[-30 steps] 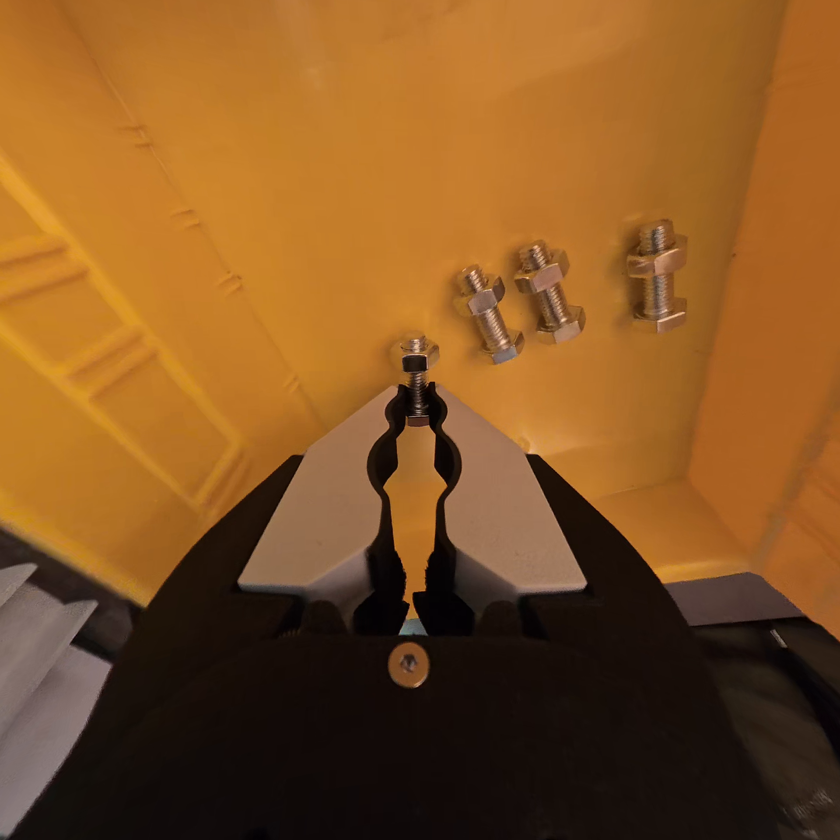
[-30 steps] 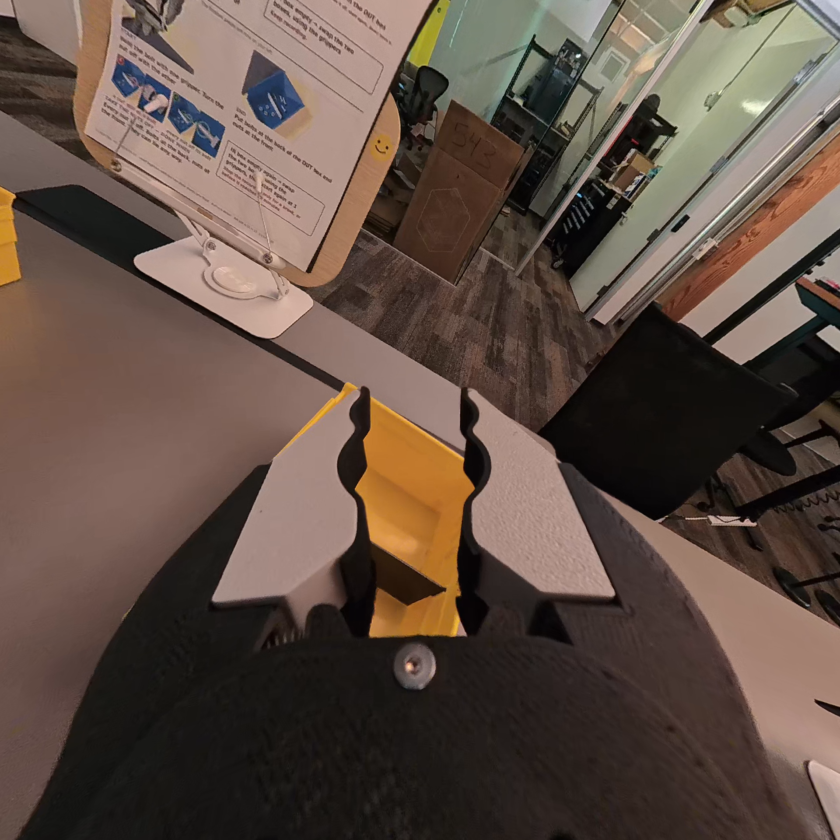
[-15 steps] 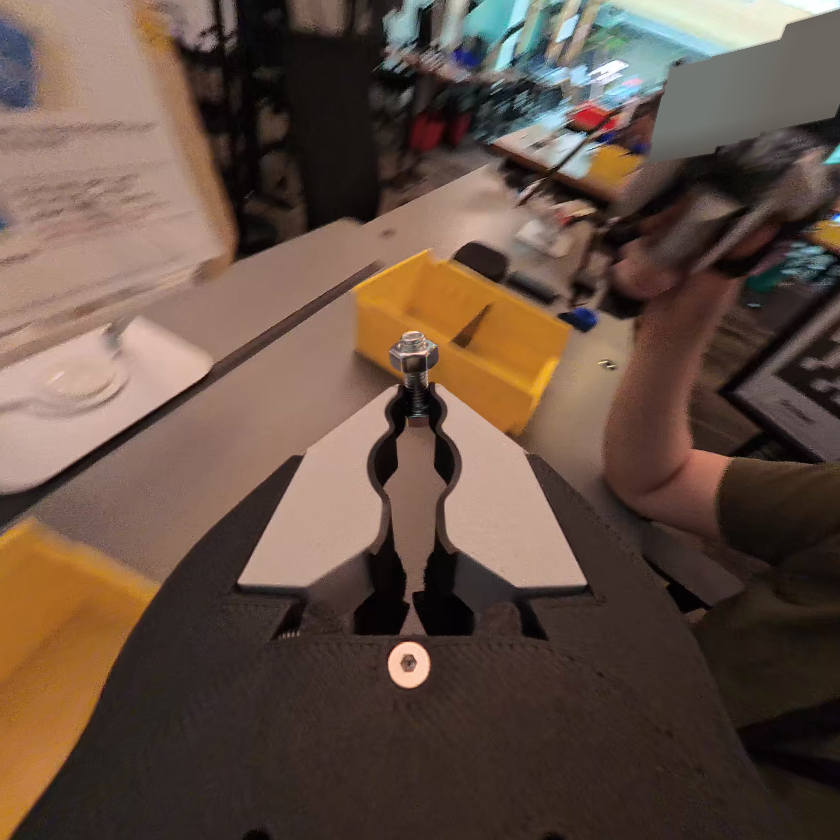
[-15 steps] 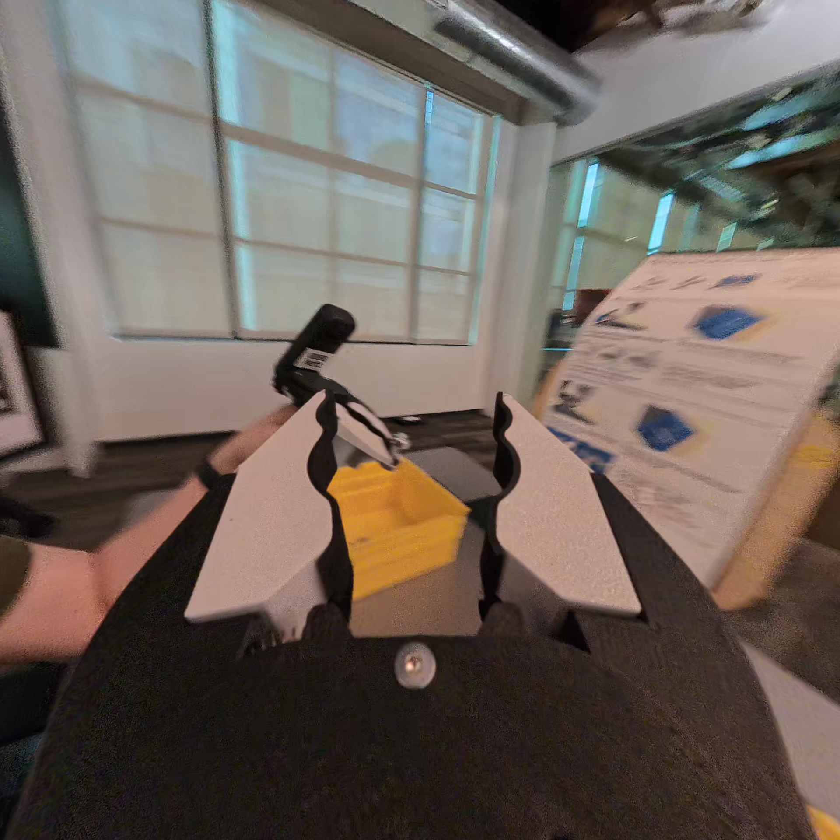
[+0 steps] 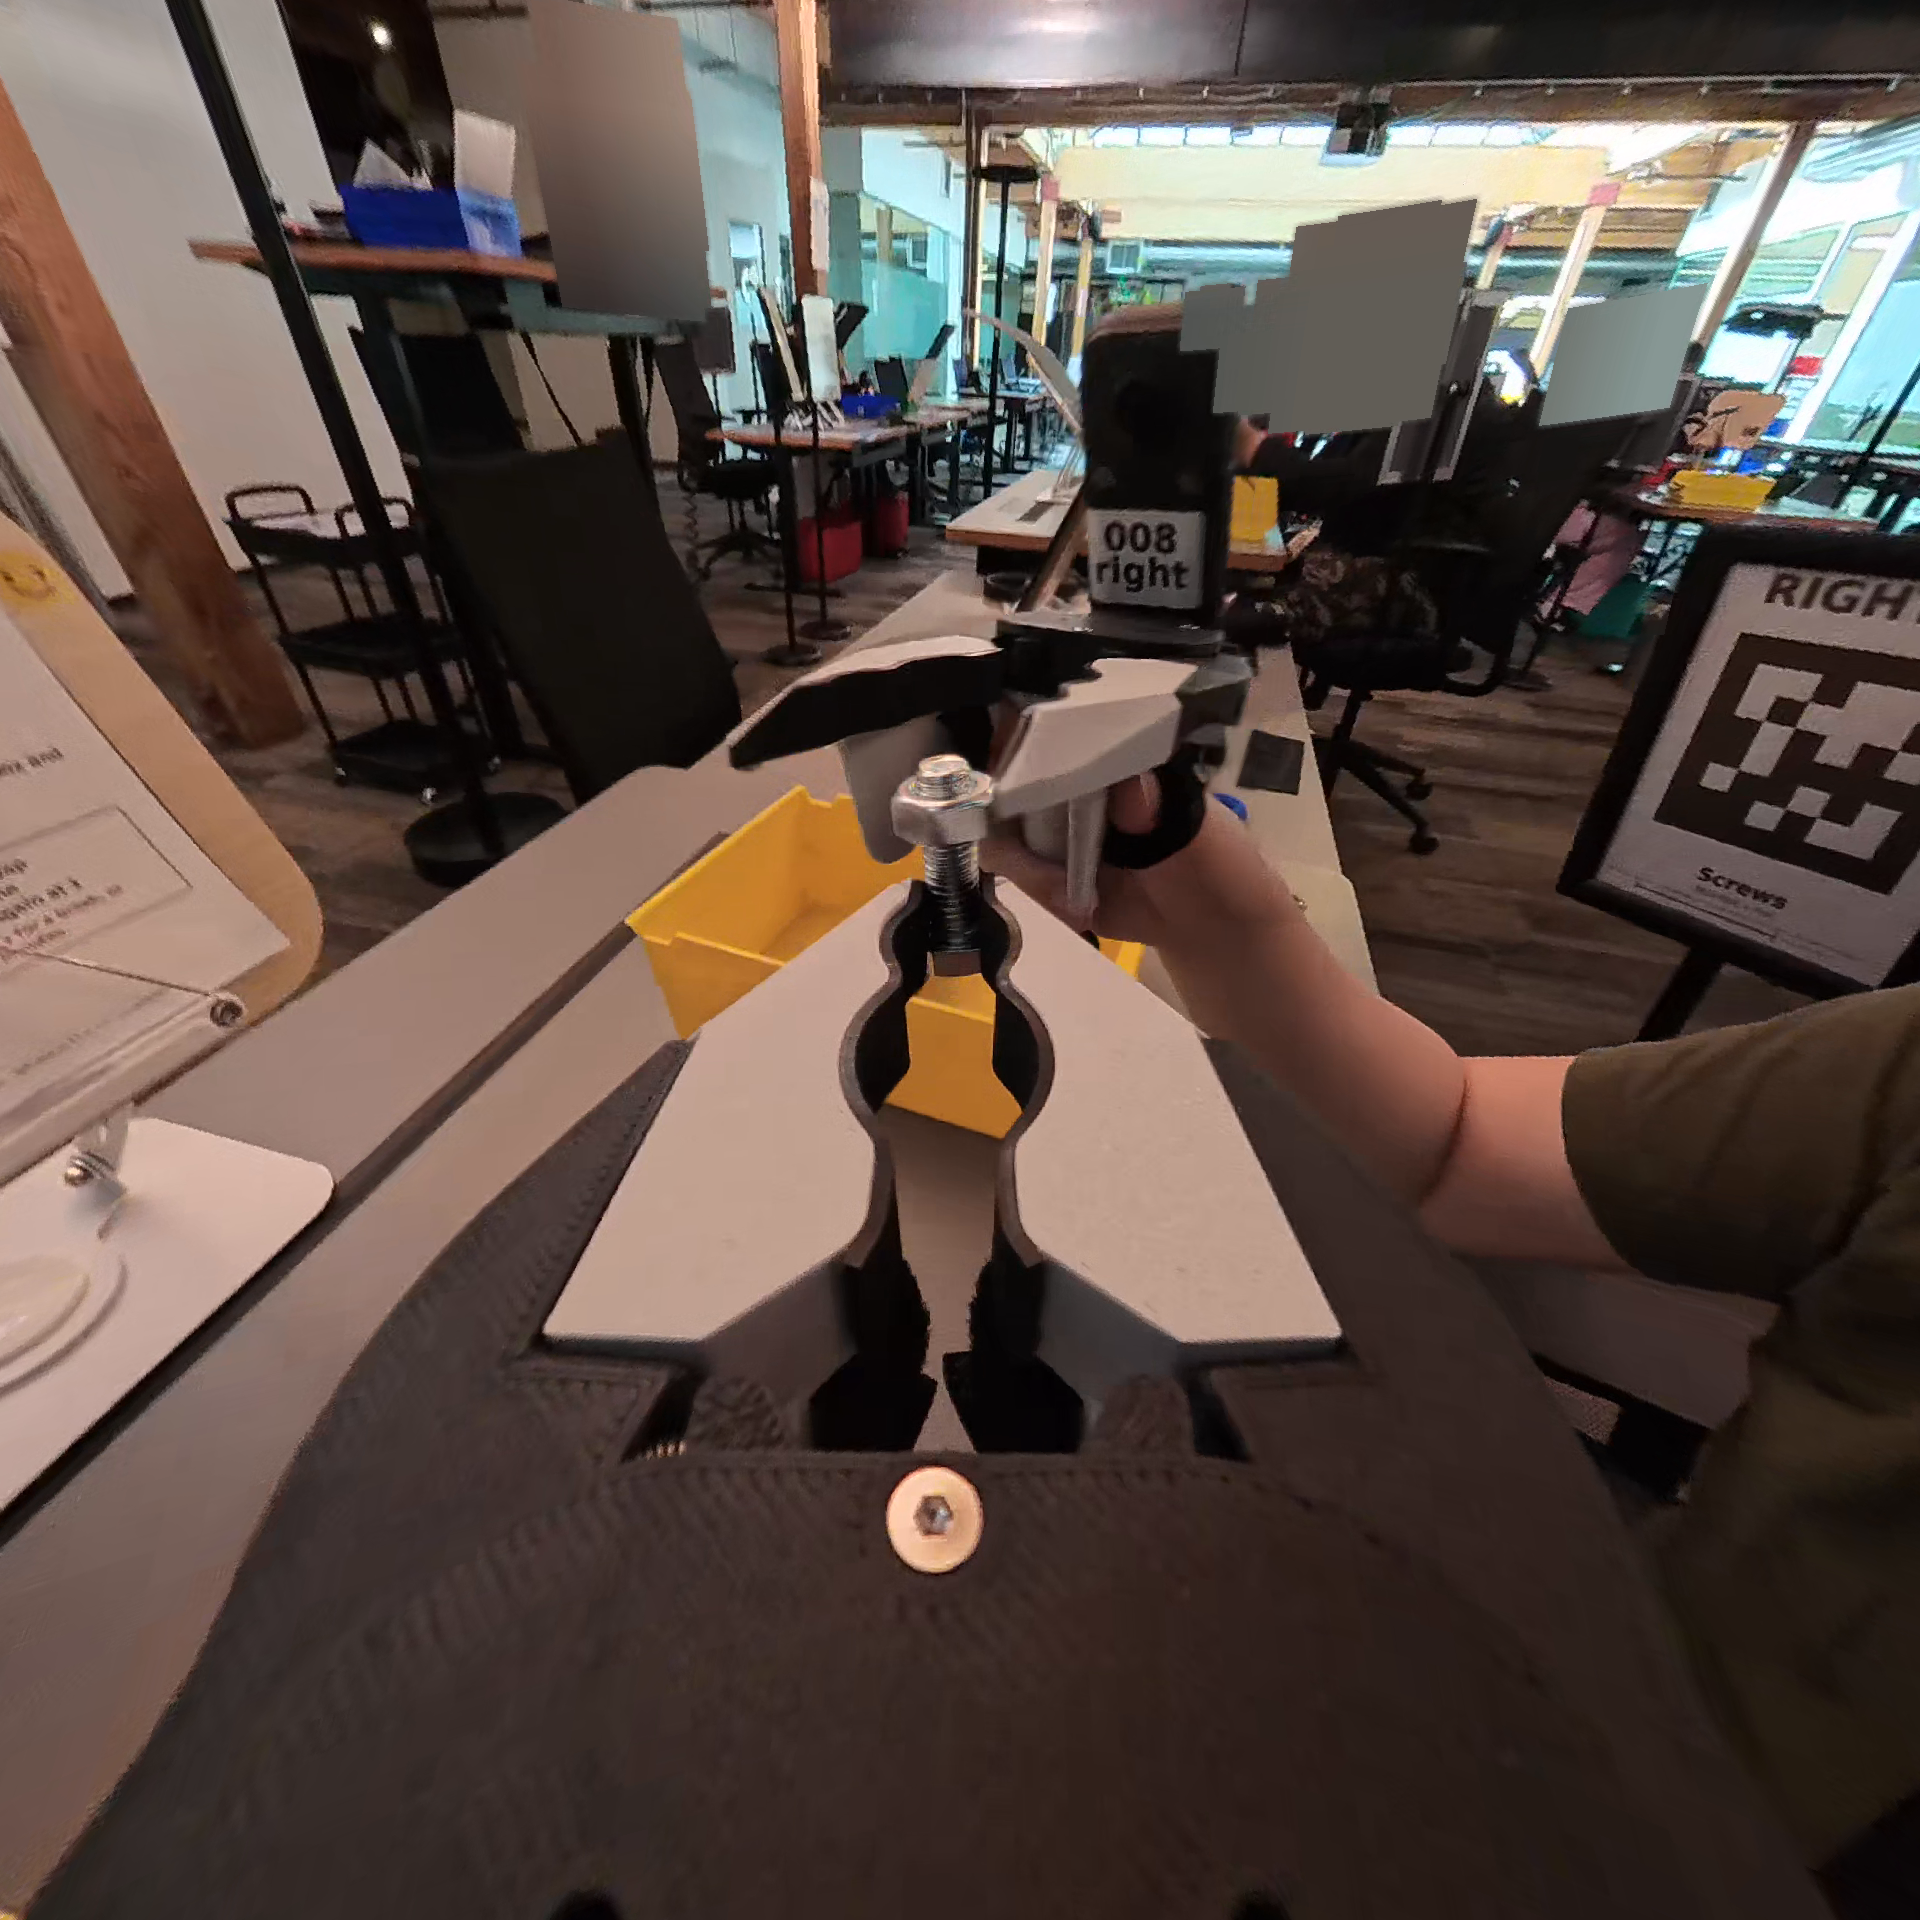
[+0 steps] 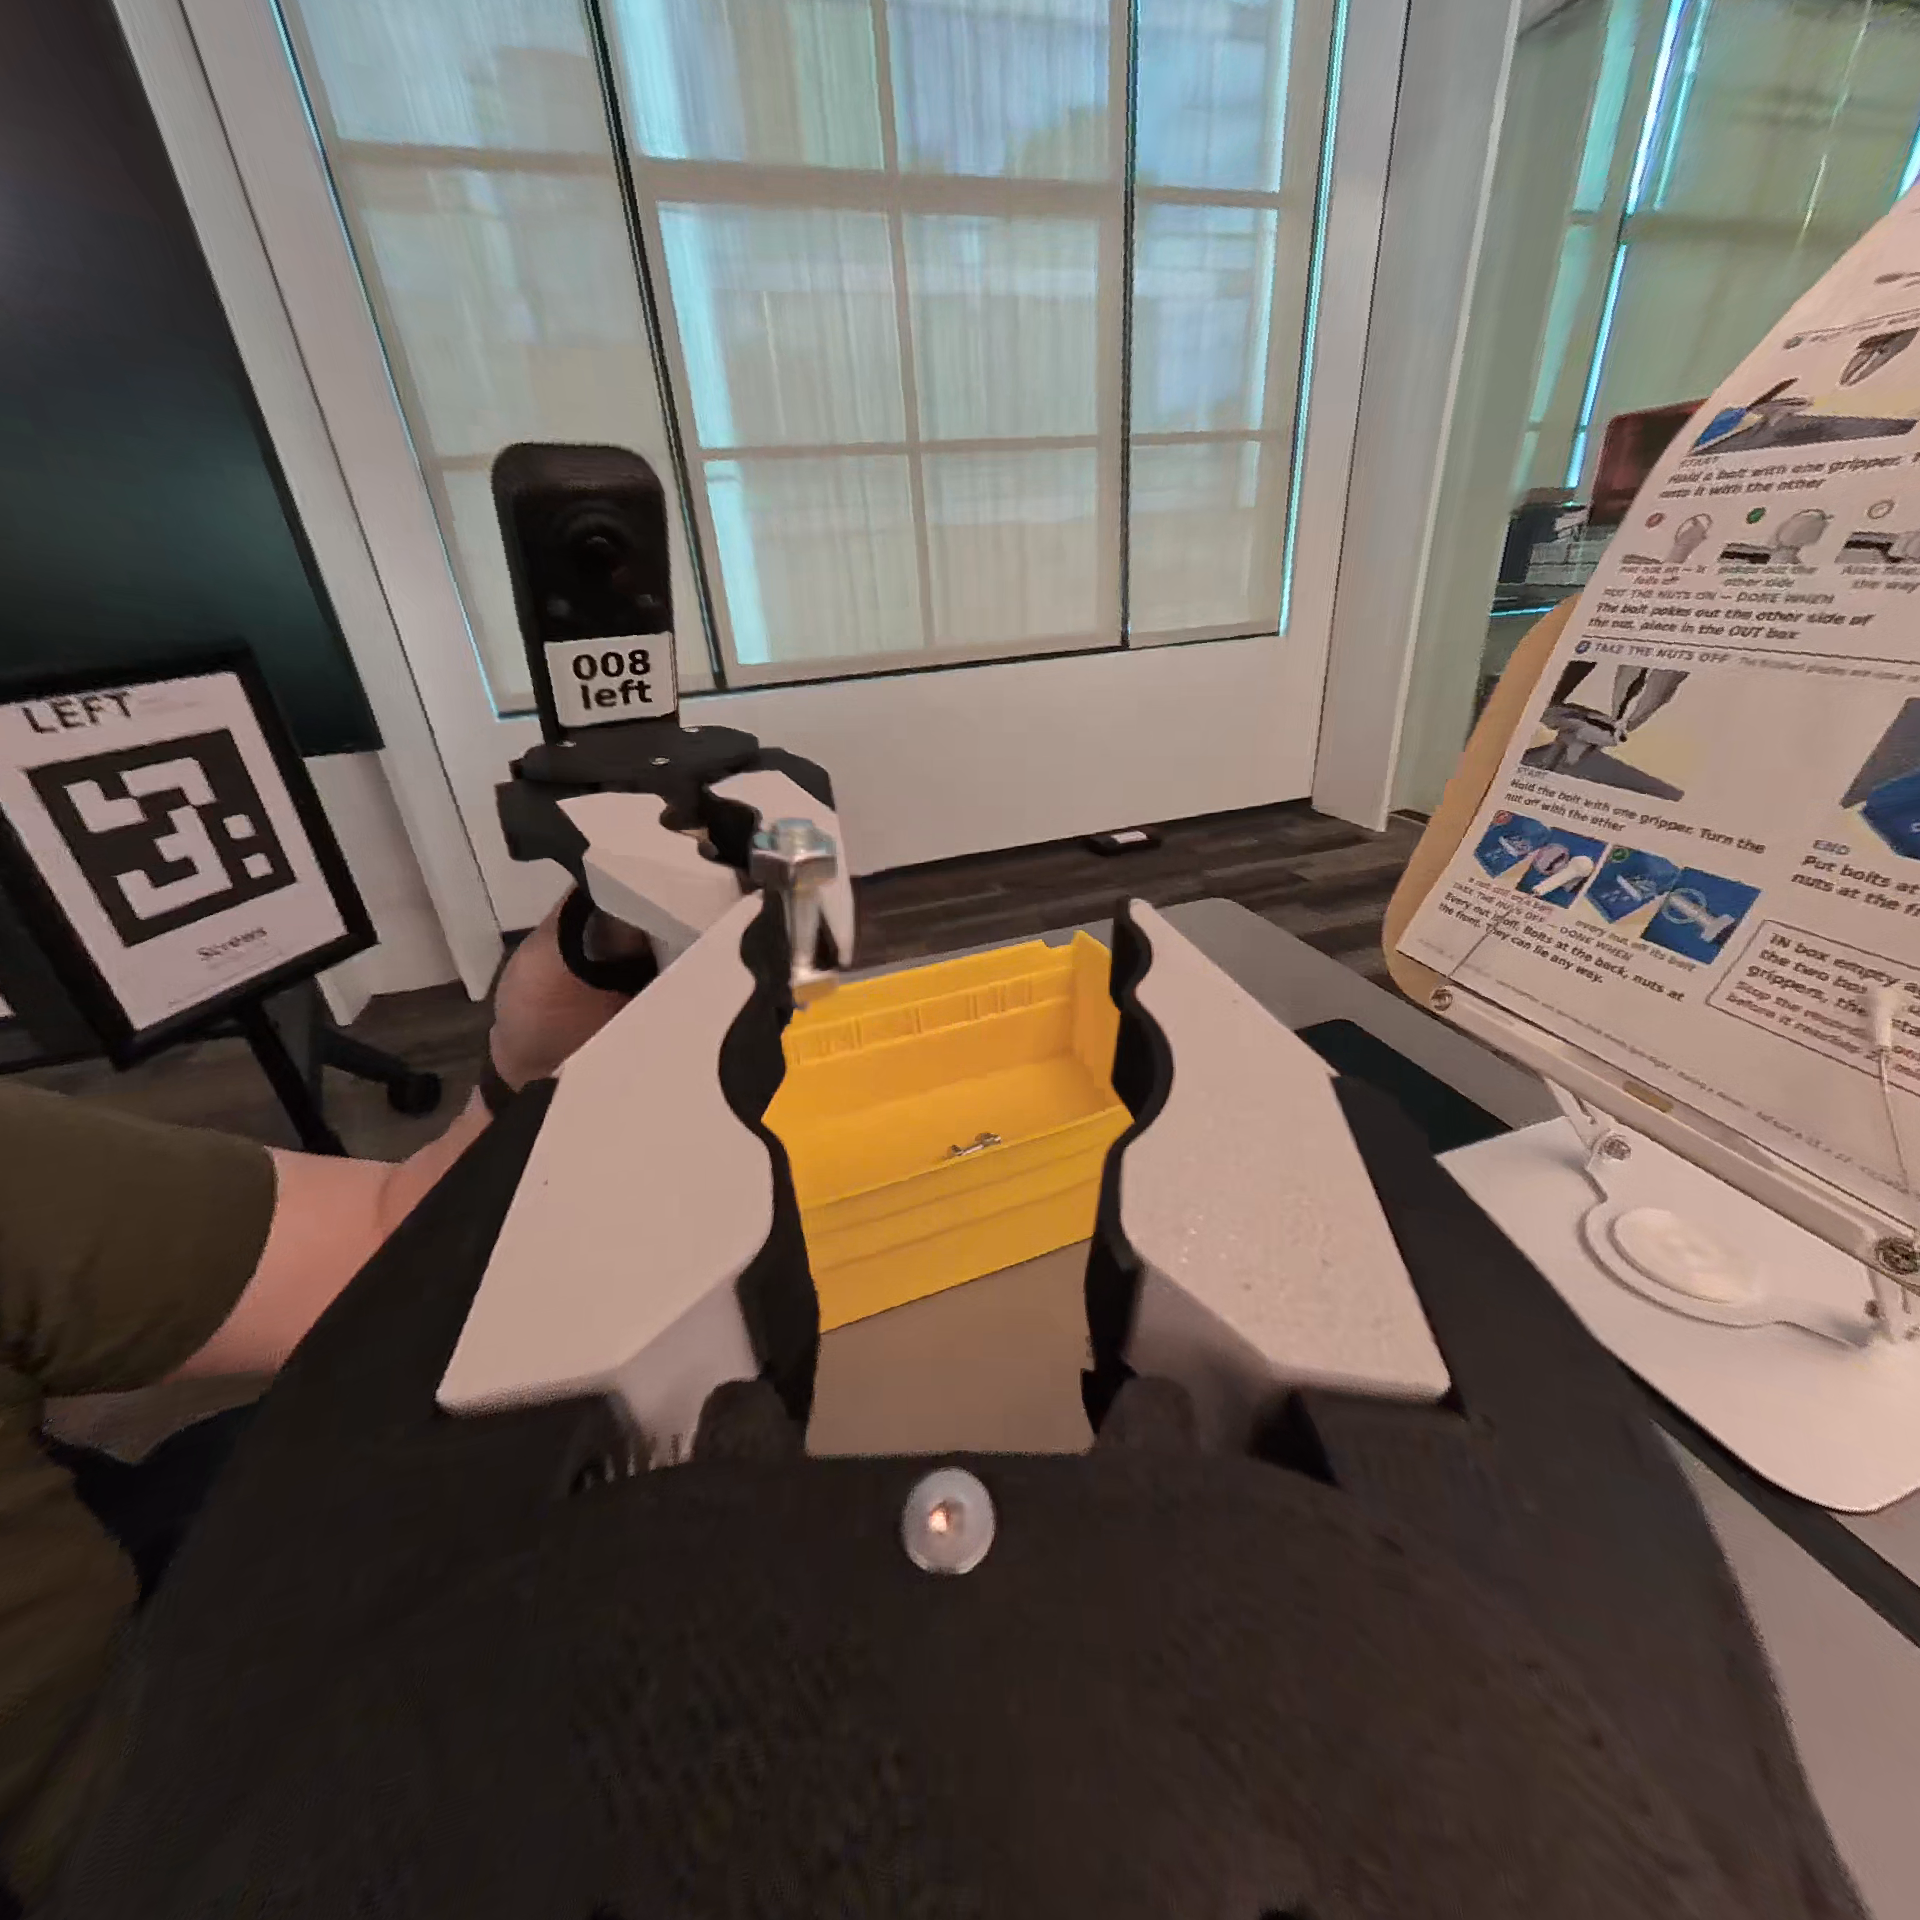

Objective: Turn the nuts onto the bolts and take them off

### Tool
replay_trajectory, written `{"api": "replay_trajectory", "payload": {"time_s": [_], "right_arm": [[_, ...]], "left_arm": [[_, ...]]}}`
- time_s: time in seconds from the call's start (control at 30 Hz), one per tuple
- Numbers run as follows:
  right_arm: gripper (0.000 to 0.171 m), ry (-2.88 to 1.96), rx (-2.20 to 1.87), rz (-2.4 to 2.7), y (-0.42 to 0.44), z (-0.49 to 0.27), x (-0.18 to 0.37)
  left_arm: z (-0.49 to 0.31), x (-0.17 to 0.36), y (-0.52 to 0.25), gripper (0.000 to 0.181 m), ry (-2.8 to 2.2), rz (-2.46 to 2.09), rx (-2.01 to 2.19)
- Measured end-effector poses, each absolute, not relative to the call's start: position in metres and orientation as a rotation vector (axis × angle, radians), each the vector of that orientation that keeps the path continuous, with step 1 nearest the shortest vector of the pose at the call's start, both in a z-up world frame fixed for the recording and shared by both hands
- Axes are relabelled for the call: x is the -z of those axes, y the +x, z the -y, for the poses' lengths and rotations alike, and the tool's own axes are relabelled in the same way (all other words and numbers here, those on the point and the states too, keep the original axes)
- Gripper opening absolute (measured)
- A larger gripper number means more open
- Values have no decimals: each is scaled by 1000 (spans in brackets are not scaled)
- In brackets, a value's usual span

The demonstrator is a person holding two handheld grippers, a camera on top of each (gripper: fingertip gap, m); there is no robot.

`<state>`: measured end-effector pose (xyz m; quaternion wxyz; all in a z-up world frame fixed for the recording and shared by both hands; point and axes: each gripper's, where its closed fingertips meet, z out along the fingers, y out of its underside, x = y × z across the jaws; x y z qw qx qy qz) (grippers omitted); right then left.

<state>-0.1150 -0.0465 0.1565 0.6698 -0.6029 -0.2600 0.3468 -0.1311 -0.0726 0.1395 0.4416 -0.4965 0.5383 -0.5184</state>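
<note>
Our left claw (image 5: 951, 935) grips the bolt (image 5: 948, 894) upright by its lower end, nut (image 5: 940, 814) on top, while our open right claw (image 6: 940, 997) waits just beside that nut, level with it.

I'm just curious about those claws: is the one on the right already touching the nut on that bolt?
Cannot tell. In the left wrist view the right hand-held gripper overlaps the nut; the right wrist view shows its jaws wide open.
</note>
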Motion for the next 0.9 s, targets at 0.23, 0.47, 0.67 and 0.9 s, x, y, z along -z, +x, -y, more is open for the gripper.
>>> {"api": "replay_trajectory", "payload": {"time_s": [0.23, 0.47, 0.67, 0.9], "right_arm": [[61, -1284, -875, 631, -131, 71, -171], [57, -1315, -882, 584, -114, 63, -169], [58, -1261, -899, 689, -141, 86, -176], [48, -1299, -914, 570, -112, 71, -177]], "left_arm": [[91, -145, -135, 7, -1189, -1383, 1310], [99, -151, -137, 7, -1149, -1383, 1303], [106, -148, -134, 7, -1149, -1415, 1324], [108, -152, -138, 7, -1123, -1405, 1306]]}}
